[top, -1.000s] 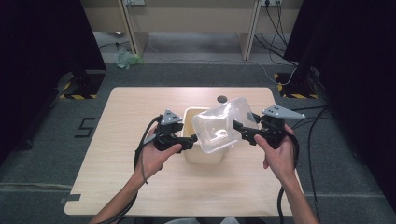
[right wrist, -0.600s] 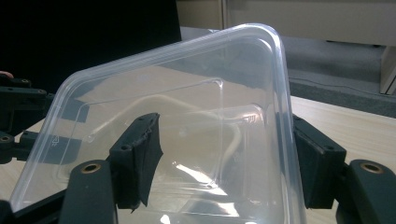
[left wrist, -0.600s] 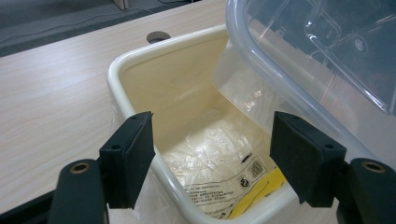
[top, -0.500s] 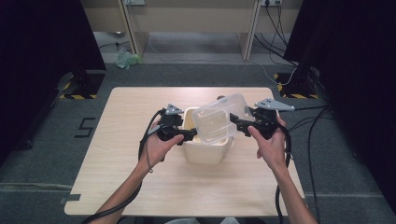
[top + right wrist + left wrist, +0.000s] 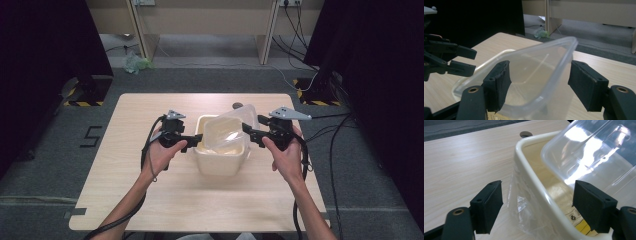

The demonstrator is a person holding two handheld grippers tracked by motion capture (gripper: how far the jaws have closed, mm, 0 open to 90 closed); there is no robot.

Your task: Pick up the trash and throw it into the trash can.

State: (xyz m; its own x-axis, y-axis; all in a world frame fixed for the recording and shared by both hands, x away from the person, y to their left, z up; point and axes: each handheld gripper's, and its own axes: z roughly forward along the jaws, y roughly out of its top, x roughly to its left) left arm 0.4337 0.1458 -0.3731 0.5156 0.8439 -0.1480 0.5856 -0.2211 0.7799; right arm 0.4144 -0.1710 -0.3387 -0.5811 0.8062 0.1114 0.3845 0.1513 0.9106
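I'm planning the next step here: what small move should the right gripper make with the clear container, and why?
Probably lower it a little further into the cream tub. The clear container sits tilted, partly inside the tub, between the right gripper's wide jaws, while the left gripper straddles the tub's near rim, open.

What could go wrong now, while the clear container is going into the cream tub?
1. The clear container sits tilted, one end in the cream tub, the other raised. The right gripper has open jaws around its rim, so it may slip or tip.
2. The left gripper straddles the tub wall with open jaws, so the tub could slide if pushed.
3. Loose plastic film against the tub's outer wall might get caught in the jaws.
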